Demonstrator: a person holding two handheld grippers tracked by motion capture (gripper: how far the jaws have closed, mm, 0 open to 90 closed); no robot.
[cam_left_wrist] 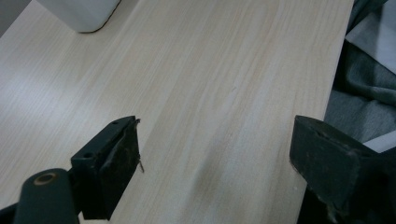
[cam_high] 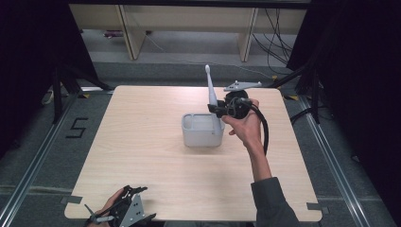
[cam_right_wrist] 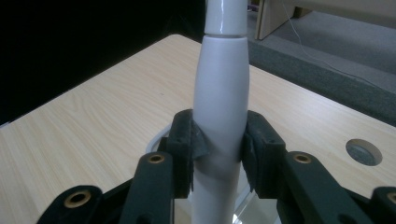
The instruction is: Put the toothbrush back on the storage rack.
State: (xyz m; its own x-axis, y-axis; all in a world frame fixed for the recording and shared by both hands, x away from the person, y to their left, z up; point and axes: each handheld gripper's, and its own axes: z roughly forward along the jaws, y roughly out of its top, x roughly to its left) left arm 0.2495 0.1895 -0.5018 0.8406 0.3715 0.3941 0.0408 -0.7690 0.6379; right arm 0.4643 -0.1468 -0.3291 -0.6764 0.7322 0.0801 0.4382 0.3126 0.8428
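Left gripper (cam_high: pixel 124 208): nearest the high view's camera, at the near left edge of the table (cam_high: pixel 142 156), held in the person's left hand (cam_high: pixel 106 210); its own view shows the two black jaws spread wide over bare wood with nothing between them.
Table: pale wood grain, rounded corners, and a round hole (cam_right_wrist: pixel 364 151) in the top that shows in the right gripper view.
Grey holder (cam_high: pixel 203 130): a small rectangular tub standing upright near the middle of the table, well apart from the left gripper; one rounded corner of it (cam_left_wrist: pixel 81 14) shows at the top of the left gripper view.
Toothbrush (cam_high: pixel 211 92): a white electric one, upright and leaning slightly, its lower end down in the right side of the grey holder, its narrow head rising above the rim.
Right gripper (cam_high: pixel 218 109): just right of the holder, held level in the right hand (cam_high: pixel 246 124); its pads press both sides of the toothbrush handle (cam_right_wrist: pixel 220 116), pinching it.
Cable (cam_high: pixel 262 130): black, looping from the right gripper down past the wrist.
Sleeve (cam_high: pixel 272 201): grey, at the near right edge.
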